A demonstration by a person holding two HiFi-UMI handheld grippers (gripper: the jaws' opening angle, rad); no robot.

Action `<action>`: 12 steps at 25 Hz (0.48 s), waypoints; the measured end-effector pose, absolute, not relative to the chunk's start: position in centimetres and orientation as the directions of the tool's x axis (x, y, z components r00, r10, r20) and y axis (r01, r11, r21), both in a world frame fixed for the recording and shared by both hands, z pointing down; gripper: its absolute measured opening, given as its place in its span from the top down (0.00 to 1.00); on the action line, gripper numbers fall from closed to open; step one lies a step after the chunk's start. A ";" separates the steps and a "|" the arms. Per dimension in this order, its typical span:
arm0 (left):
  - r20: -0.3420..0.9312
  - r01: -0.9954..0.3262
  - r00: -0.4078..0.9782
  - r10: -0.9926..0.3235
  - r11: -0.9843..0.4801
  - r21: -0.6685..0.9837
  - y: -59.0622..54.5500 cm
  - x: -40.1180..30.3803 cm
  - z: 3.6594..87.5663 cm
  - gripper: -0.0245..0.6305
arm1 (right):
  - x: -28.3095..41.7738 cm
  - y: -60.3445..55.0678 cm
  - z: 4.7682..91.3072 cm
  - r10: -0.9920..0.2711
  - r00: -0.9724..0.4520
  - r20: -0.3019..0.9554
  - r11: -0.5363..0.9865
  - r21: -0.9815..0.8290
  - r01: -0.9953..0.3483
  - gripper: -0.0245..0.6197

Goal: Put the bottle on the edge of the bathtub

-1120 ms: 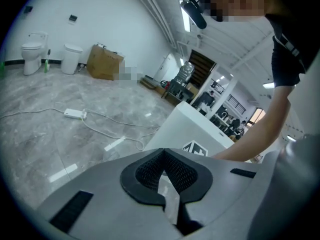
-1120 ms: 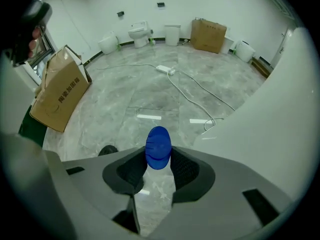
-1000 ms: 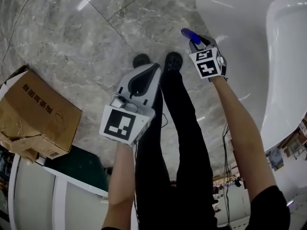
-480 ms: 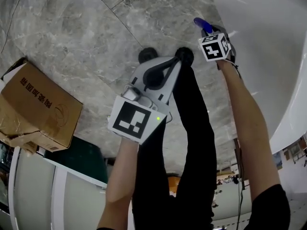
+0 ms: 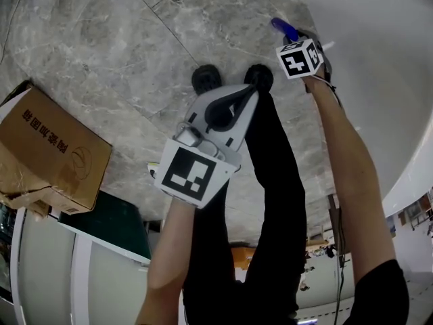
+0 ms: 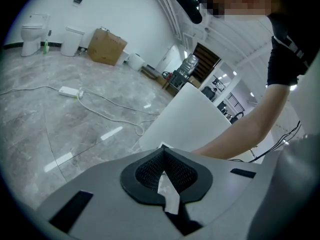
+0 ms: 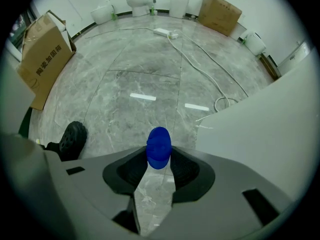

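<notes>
- Two grippers are held out over a grey marble floor (image 5: 101,59), one in each of the person's hands.
- The right gripper (image 5: 295,39) has its jaws closed on the bottle (image 5: 283,28). In the right gripper view, the bottle's (image 7: 159,153) blue top stands out between the dark pads of the right gripper (image 7: 159,170).
- The bottle is in the air above the floor, just beside the white outer wall of the bathtub (image 5: 379,80) and not resting on its edge.
- The left gripper (image 5: 233,103) is nearer the person's body. In its own view the left gripper (image 6: 165,176) has its jaws pressed together with nothing between them.
- The person's two black shoes (image 5: 206,78) stand on the floor just past the left gripper.
- A cardboard box (image 5: 47,154) sits on the floor well to the left.
- A white cable (image 7: 200,54) trails across the floor in the right gripper view.
</notes>
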State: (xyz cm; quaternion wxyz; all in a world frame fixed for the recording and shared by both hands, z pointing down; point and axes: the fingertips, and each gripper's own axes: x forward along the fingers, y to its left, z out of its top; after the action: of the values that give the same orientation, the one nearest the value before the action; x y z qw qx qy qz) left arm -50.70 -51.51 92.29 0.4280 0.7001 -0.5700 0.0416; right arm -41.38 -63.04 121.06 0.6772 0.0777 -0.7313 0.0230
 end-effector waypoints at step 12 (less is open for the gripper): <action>0.554 -0.840 0.361 -0.751 -0.004 0.542 -50.9 -49.4 91.5 0.94 | -40.7 -62.6 121.0 -0.056 -0.061 0.997 0.997 0.052 -0.065 0.74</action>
State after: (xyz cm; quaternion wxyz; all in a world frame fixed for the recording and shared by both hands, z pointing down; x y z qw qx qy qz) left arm -49.38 -50.86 91.46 0.4257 0.7064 -0.5630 0.0525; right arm -40.75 -62.56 120.97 0.6838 0.0412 -0.7285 0.0033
